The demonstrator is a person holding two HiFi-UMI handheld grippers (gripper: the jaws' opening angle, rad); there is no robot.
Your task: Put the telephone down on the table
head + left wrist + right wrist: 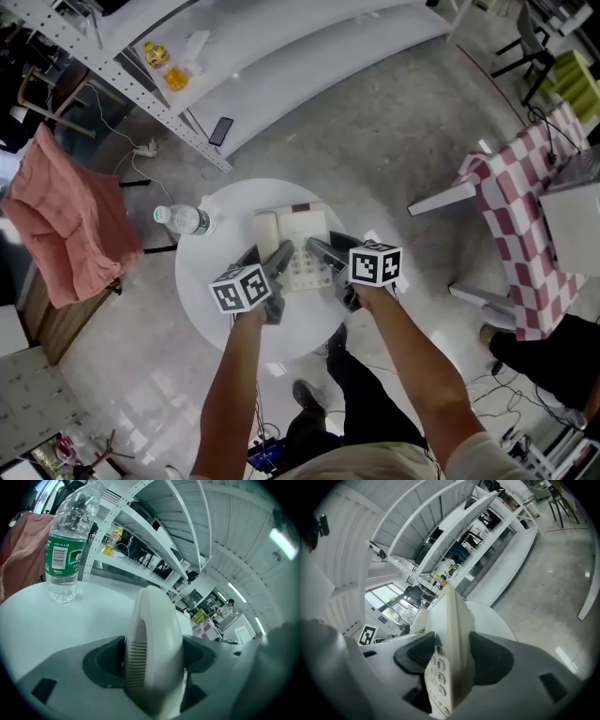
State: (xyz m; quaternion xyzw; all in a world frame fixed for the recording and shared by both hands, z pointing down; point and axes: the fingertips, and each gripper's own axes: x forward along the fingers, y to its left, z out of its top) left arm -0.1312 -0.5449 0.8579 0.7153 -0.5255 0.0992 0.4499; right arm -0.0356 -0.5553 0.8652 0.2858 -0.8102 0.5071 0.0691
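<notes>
Both claws are closed on the telephone (298, 246). The left gripper (267, 261) pinches the handset (152, 648) and the right gripper (330, 264) pinches the keypad side. The telephone is over the middle of the table (216, 286); perhaps its base already touches, but the head view does not settle this. The step is the lowering. Next it needs a level descent, then opening both jaws. The left gripper view shows the bottle (65, 550) upright near the edge.

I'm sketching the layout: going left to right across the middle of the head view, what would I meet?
pink cloth → bottle → telephone → checked cloth
</notes>
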